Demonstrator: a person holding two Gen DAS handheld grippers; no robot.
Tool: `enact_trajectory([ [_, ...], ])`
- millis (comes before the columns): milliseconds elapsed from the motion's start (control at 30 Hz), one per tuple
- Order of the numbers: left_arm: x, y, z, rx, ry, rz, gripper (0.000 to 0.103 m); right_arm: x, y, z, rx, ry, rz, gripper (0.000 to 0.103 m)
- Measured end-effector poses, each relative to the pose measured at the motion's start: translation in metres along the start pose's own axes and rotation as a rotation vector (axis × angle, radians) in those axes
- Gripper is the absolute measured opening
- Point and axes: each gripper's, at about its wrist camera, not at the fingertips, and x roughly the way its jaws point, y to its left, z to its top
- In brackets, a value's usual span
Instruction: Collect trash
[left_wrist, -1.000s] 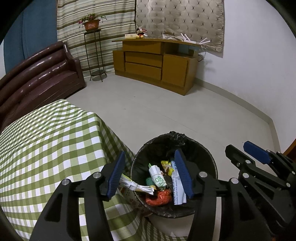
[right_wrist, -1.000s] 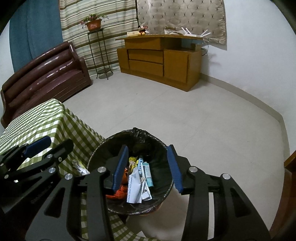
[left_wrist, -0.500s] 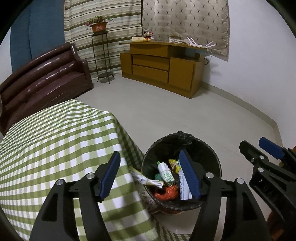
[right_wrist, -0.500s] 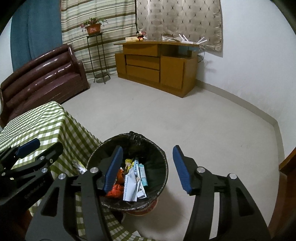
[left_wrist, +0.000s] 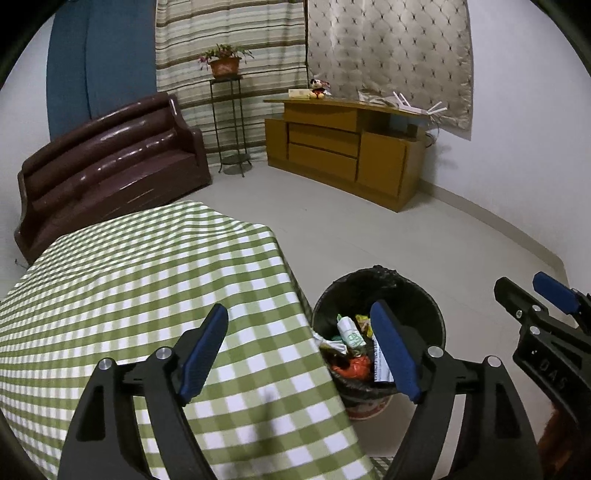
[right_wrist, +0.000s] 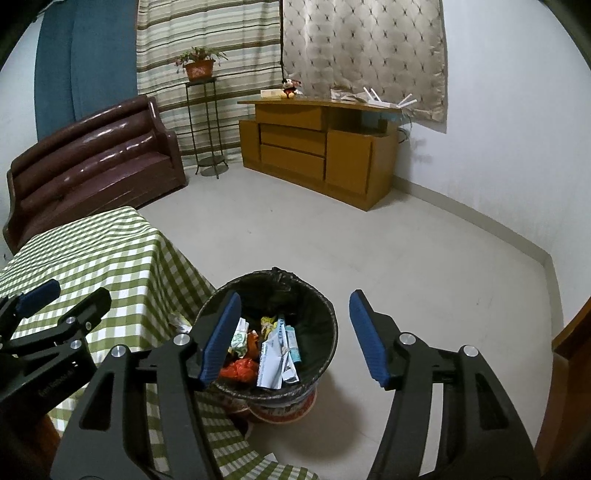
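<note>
A round bin (left_wrist: 421, 295) (right_wrist: 325, 314) lined with a black bag stands on the floor beside the table corner. Inside it lie mixed trash (left_wrist: 354, 343) (right_wrist: 266, 343): white paper, an orange wrapper, a green-and-white packet. My left gripper (left_wrist: 301, 347) hangs above the table edge and the bin; its jaws are opening, with nothing between them. My right gripper (right_wrist: 293, 332) hovers over the bin's right side, its jaws also opening and empty. Each gripper shows at the edge of the other's view: the right gripper (left_wrist: 546, 317) and the left gripper (right_wrist: 48, 314).
The table wears a green-and-white checked cloth (left_wrist: 129, 295) (right_wrist: 92, 258). A brown sofa (left_wrist: 107, 162), a plant stand (left_wrist: 229, 122) and a wooden cabinet (left_wrist: 343, 147) line the far walls. Pale floor (right_wrist: 406, 258) stretches beyond the bin.
Both grippers have risen and pulled back from the bin, so it looks smaller and lower. Both pairs of jaws have spread wider. More tablecloth shows in the left wrist view.
</note>
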Motion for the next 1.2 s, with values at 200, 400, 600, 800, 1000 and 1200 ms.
enact_trajectory([
  [200,-0.017,0.009,-0.004,-0.029,-0.013,0.014,0.080,-0.018,0.002,0.001,-0.004,-0.022,0.003,0.060],
  [400,-0.028,0.011,-0.006,-0.031,-0.040,0.025,0.081,-0.029,0.007,-0.002,-0.018,-0.037,0.002,0.060],
  [600,-0.035,0.014,-0.009,-0.042,-0.053,0.015,0.081,-0.036,0.008,-0.002,-0.022,-0.056,0.000,0.061],
  [800,-0.040,0.017,-0.011,-0.046,-0.061,0.012,0.081,-0.037,0.010,-0.003,-0.025,-0.061,0.001,0.061],
  [1000,-0.044,0.019,-0.012,-0.050,-0.067,0.012,0.081,-0.038,0.012,-0.003,-0.026,-0.060,-0.001,0.061],
  [1200,-0.044,0.021,-0.012,-0.050,-0.067,0.011,0.081,-0.038,0.011,-0.004,-0.025,-0.062,0.001,0.061],
])
